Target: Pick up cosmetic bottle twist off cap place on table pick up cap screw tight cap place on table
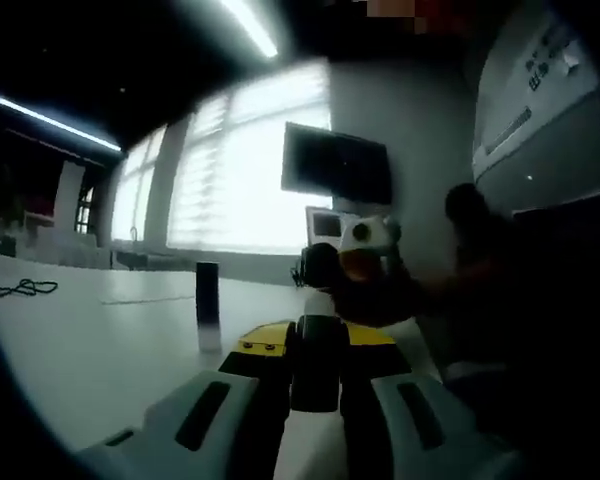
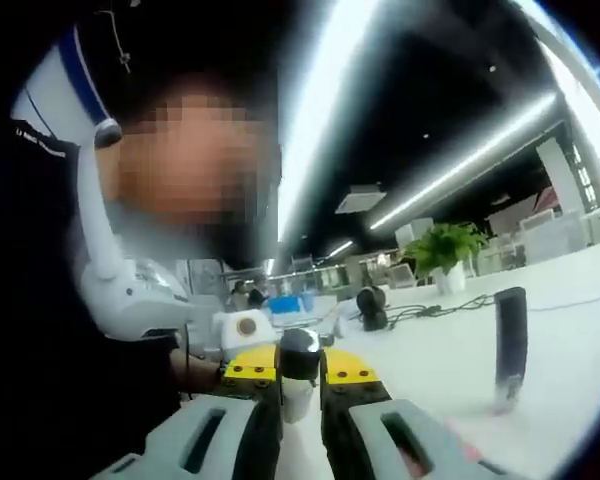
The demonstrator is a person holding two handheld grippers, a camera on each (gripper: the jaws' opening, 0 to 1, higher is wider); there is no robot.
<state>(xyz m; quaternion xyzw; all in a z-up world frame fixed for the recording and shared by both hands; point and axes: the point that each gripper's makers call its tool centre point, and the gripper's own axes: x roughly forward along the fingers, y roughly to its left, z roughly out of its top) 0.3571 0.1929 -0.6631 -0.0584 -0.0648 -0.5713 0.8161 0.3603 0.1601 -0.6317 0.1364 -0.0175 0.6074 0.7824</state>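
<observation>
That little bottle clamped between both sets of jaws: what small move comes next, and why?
Probably a twist of the right gripper: it grips the bottle's black cap, while the left gripper holds the bottle from the other end, above the white table.

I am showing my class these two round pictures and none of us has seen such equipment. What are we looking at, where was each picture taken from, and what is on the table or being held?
There is no robot here. A person holds a two-jaw gripper in each hand, and a fisheye camera rides on each gripper, looking forward along its jaws.

In the left gripper view, the left gripper is closed on a dark item; I cannot tell whether it is a cap or a bottle.

In the right gripper view, the right gripper is closed on a pale bottle with a dark cap. A dark upright container stands on the white table, and a potted plant stands farther back.
</observation>
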